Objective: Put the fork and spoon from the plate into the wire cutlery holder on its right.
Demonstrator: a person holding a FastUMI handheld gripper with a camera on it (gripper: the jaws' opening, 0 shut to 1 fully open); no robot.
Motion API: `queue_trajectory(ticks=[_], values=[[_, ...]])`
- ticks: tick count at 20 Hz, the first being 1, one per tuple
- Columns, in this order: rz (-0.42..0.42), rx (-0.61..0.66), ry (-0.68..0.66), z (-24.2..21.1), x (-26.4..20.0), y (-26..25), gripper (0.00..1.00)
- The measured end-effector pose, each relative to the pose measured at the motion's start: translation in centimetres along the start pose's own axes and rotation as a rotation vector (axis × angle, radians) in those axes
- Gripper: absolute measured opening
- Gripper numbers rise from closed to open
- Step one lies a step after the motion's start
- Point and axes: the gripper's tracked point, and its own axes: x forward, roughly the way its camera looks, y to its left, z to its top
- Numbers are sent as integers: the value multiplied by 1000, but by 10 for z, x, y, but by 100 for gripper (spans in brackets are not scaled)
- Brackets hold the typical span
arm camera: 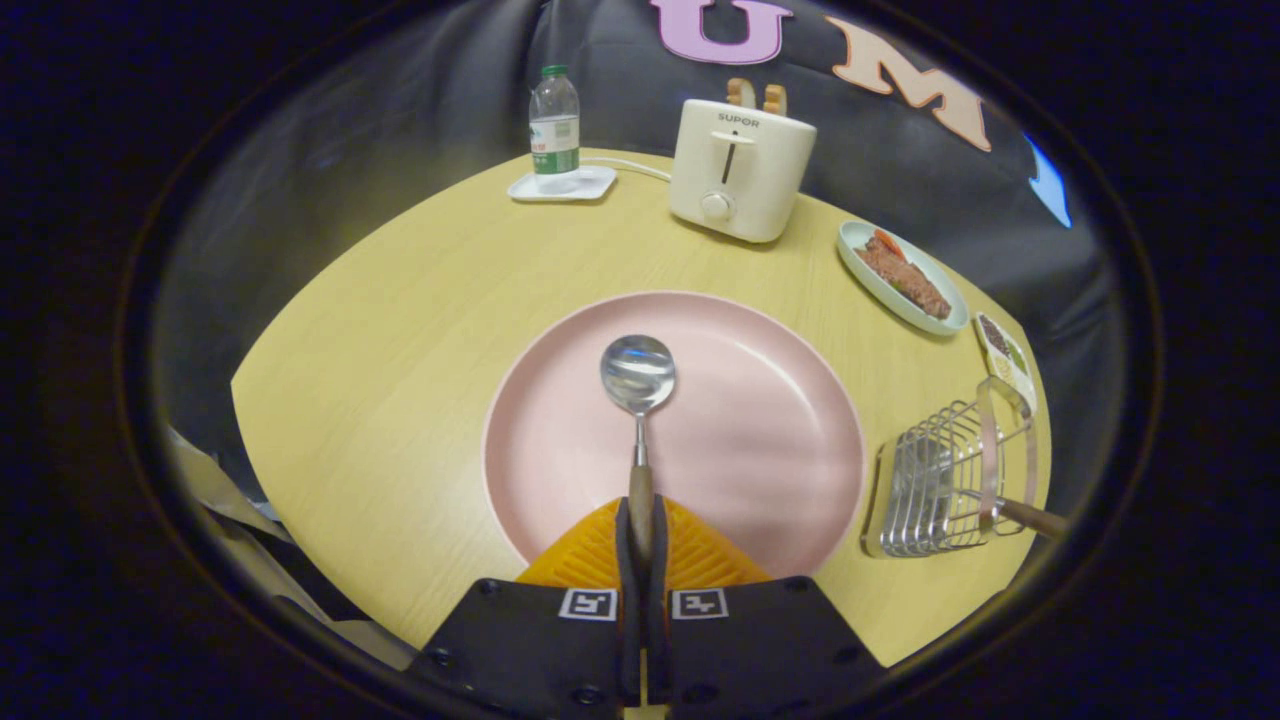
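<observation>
At lower centre, the fingers [641,530] clamp the spoon [638,400] by its wooden handle over the pink plate [760,420] (wire cutlery holder [930,490] at right).

A round pale wooden table [400,330] stands before the dark cloth wall [400,110] under soft overhead light.

I see the spoon [638,375] handle's end hidden between my gripper [641,530] fingers; the holder [935,485] hides the head of the piece inside.
</observation>
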Motion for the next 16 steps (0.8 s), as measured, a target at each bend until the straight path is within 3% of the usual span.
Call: queue_trajectory(ticks=[16], values=[[-3,-29,113,26,-98,-118,6]])
